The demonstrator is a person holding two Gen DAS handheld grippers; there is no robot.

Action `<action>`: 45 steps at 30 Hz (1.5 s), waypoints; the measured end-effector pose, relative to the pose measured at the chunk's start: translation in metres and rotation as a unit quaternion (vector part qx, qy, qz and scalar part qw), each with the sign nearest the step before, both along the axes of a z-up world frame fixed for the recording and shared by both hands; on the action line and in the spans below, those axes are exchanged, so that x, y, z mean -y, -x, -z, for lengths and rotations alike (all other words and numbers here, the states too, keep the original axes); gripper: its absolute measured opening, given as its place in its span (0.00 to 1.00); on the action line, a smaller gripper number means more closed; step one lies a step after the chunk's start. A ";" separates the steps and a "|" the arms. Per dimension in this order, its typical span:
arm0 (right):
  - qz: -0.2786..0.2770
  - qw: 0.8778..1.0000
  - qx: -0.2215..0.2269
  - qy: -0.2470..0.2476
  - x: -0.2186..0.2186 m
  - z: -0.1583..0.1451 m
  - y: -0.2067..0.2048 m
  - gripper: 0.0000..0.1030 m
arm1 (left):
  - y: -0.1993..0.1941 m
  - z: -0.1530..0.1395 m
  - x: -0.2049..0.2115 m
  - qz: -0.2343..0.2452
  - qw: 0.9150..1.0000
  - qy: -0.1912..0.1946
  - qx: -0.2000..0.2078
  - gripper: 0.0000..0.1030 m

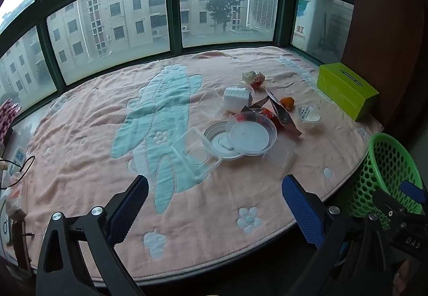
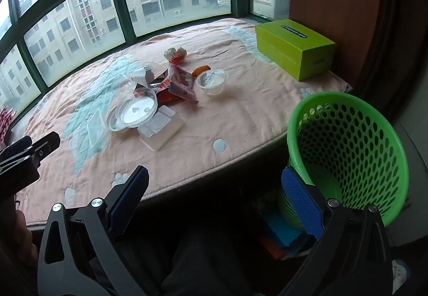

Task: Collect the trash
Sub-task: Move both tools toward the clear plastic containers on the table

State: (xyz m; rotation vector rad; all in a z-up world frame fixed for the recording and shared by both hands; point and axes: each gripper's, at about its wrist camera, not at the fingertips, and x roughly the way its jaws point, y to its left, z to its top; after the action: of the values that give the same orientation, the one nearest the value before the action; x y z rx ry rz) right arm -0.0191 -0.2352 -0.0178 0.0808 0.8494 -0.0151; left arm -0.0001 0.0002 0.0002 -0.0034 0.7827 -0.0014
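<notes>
A pile of trash lies on the pink towel-covered sill: a round clear lid (image 1: 251,135) (image 2: 138,108), a clear square tray (image 1: 197,152), a flat clear box (image 2: 161,128), a white foam block (image 1: 237,98), brown and orange wrappers (image 1: 278,115) (image 2: 178,86), a small sealed cup (image 1: 308,113) (image 2: 212,80) and a crumpled wrapper (image 1: 253,78) (image 2: 175,54). A green mesh basket (image 1: 388,175) (image 2: 350,146) stands past the sill's right edge. My left gripper (image 1: 215,202) is open and empty, short of the pile. My right gripper (image 2: 214,194) is open and empty, beside the basket.
A lime green tissue box (image 1: 346,90) (image 2: 294,47) sits at the far right by a brown wall. Windows run along the back. A power strip and cable (image 1: 18,159) lie at the left edge. The right gripper shows in the left wrist view (image 1: 412,197).
</notes>
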 end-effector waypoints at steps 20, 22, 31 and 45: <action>0.001 1.000 0.001 0.000 0.001 0.000 -0.001 0.95 | -0.001 0.003 -0.006 -0.001 1.000 -0.002 -0.005 0.94; 0.001 1.000 0.001 0.000 0.002 0.000 -0.001 0.95 | -0.002 0.004 -0.005 -0.005 1.000 -0.003 -0.005 0.94; 0.001 1.000 0.004 0.000 0.006 0.001 -0.001 0.95 | -0.006 0.008 -0.006 -0.001 1.000 0.015 -0.011 0.94; -0.002 1.000 0.016 -0.003 0.002 -0.004 -0.005 0.95 | -0.009 0.002 -0.010 -0.004 1.000 0.012 0.005 0.94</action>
State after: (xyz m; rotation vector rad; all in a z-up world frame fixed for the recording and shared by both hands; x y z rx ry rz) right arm -0.0142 -0.2373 -0.0139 0.0845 0.8184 -0.0068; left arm 0.0087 0.0097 -0.0018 -0.0296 0.7717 -0.0035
